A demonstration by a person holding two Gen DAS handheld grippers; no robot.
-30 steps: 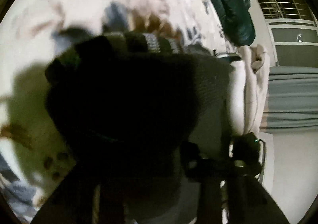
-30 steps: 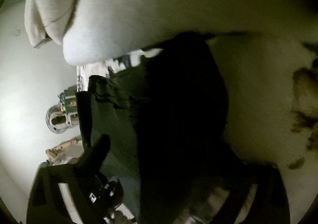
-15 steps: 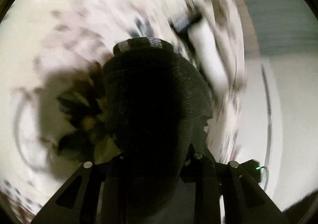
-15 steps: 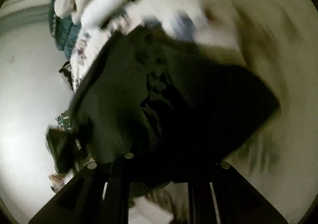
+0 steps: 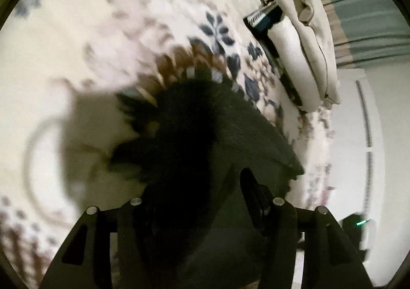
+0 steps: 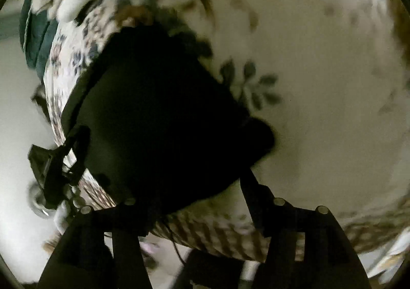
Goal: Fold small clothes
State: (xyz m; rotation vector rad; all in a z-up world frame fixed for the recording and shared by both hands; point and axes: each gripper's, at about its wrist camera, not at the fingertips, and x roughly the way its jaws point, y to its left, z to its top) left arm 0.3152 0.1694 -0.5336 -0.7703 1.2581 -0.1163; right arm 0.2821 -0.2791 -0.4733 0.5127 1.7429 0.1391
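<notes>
A small dark knitted garment [image 5: 194, 135] lies on a floral cream bedspread [image 5: 102, 45]. In the left wrist view it fills the space between the fingers of my left gripper [image 5: 194, 186], whose jaws stand apart with the cloth lying over them. In the right wrist view the same dark garment [image 6: 159, 114] lies just ahead of my right gripper [image 6: 197, 186]. Its jaws are wide apart and the cloth edge covers the left finger. My left gripper also shows in the right wrist view [image 6: 51, 161], at the garment's far left edge.
A stack of folded cream clothes [image 5: 305, 40] with a dark item [image 5: 264, 17] under it sits at the bed's right edge. A dark green quilt [image 6: 36, 32] lies at the far end. Past the bed edge there is pale floor [image 5: 389, 161].
The garment has come down from the air onto the bedspread and spread out flat. Both grippers swung toward the bed, and the right gripper's jaws now stand apart.
</notes>
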